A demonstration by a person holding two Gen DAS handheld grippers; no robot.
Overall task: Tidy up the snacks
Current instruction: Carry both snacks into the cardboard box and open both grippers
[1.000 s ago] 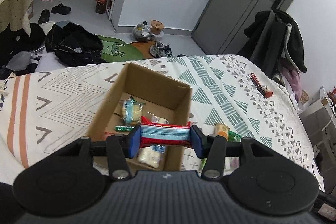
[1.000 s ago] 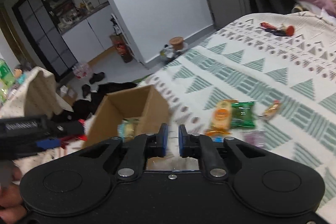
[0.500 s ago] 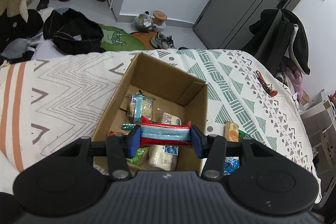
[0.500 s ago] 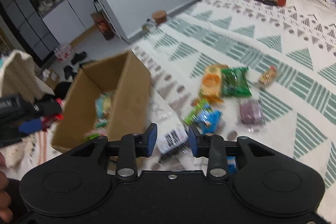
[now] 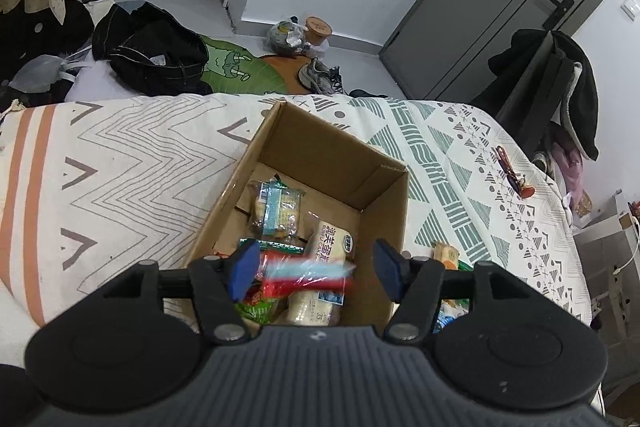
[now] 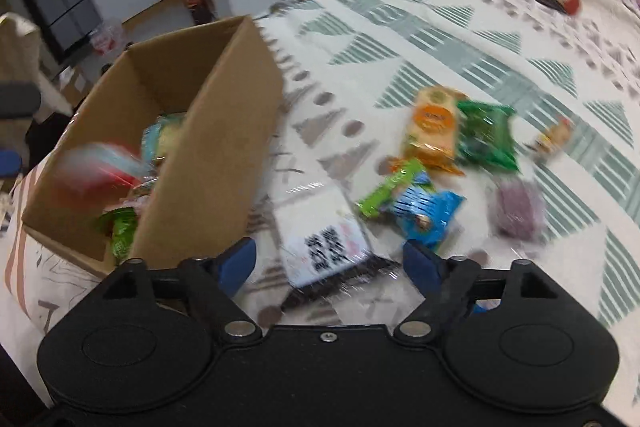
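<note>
Snacks sit in 2 groups on a patterned bedspread (image 5: 132, 163): some inside an open cardboard box (image 5: 340, 163), the rest loose beside it. The left gripper (image 5: 314, 269) hangs over the near end of the box with its blue pads spread wide, and a red-and-blue packet (image 5: 304, 273), smeared by motion blur, lies between them without touching either pad; whether it is falling or resting on the pile cannot be told. Under it in the box are a cream cake packet (image 5: 334, 241), a clear packet with a blue band (image 5: 276, 211) and a green packet (image 5: 258, 311). The right gripper (image 6: 330, 263) is also open, its pads apart over a white packet with a black code (image 6: 324, 239) that lies on the bedspread just beside the box's outer wall. Farther out lie a blue packet (image 6: 430, 215) with a green stick packet (image 6: 390, 191) touching it, an orange packet (image 6: 434, 123) next to a green bag (image 6: 486, 139), a purple packet (image 6: 518, 211) and a small orange-wrapped piece (image 6: 554, 137). The right wrist view is blurred, so labels are unreadable.
</note>
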